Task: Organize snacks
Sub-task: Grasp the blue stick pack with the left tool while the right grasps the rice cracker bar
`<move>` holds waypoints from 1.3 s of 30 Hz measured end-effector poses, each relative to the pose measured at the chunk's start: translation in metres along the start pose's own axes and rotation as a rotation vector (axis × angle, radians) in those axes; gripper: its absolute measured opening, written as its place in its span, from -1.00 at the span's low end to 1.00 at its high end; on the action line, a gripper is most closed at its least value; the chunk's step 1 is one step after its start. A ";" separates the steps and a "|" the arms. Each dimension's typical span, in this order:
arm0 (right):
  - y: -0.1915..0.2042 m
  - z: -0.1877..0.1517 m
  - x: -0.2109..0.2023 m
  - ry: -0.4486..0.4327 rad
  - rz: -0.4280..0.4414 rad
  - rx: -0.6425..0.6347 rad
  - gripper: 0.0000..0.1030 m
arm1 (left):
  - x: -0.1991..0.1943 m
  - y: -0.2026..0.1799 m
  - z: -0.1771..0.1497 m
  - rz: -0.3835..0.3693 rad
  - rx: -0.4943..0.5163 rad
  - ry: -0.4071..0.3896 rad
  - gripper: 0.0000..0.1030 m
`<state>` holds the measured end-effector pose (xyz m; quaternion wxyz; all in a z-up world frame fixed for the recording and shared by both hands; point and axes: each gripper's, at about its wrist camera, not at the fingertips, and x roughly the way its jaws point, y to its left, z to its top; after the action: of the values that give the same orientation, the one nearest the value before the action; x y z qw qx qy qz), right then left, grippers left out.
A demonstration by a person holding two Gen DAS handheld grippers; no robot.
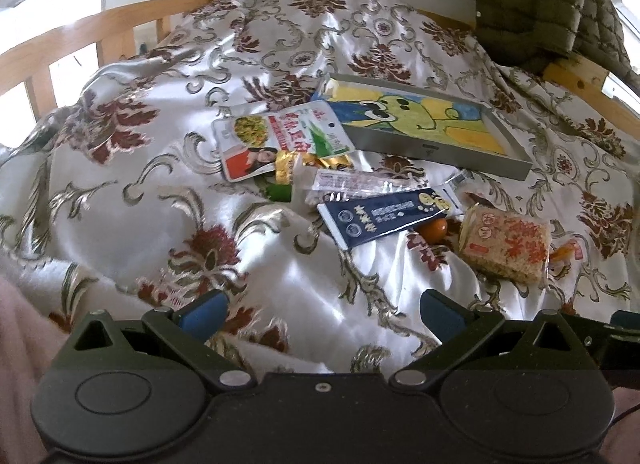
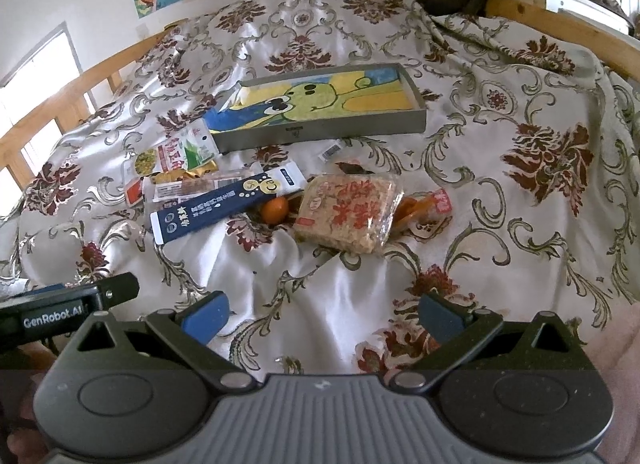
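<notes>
The left gripper point(image 1: 322, 310) hangs low over the bed with its blue fingers spread wide and nothing between them; the right gripper point(image 2: 322, 310) is the same, jaws apart and empty, just beside the left one. Both sit over the satin bedspread point(image 2: 520, 224), white with red and gold flowers, which covers the whole bed inside a wooden rail point(image 1: 80, 36). An olive padded jacket point(image 1: 540, 0) hangs over the far corner. Farthest from the grippers lies a shallow grey tray point(image 2: 320, 130) lined with a cartoon drawing of a green creature. The snacks are scattered between the tray and the grippers, all well ahead of the fingertips. The rice cake block point(image 2: 346, 214) in clear wrap lies nearest the right gripper, an orange packet point(image 2: 424, 204) touching its far side. A long navy packet point(image 1: 384, 214) lies ahead of the left gripper, a clear-wrapped bar point(image 1: 352, 184) just behind it. A white pouch point(image 1: 280, 136) with green print touches the tray's near corner, gold-wrapped sweets point(image 1: 308, 164) tucked beneath it. A small orange ball point(image 2: 275, 209) sits between navy packet and rice cake.
</notes>
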<state>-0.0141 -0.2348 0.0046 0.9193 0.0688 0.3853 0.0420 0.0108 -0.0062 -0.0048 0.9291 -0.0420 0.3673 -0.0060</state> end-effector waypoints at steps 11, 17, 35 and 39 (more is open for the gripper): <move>0.023 0.037 0.002 -0.178 -0.015 -0.331 1.00 | 0.020 -0.022 0.047 -0.065 0.282 -0.064 0.99; 0.028 0.055 0.027 -0.143 -0.011 -0.508 1.00 | 0.053 -0.029 0.064 -0.131 0.420 -0.027 0.99; 0.026 0.060 0.087 0.022 -0.018 -0.725 0.99 | 0.089 -0.035 0.062 -0.196 0.465 0.028 0.98; 0.017 0.062 0.093 0.046 0.011 -0.680 0.99 | 0.094 -0.039 0.058 -0.230 0.499 0.043 0.96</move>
<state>0.0947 -0.2114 -0.0152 0.8803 -0.2407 0.3697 0.1746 0.1202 -0.0449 -0.0232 0.8960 0.1469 0.3668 -0.2024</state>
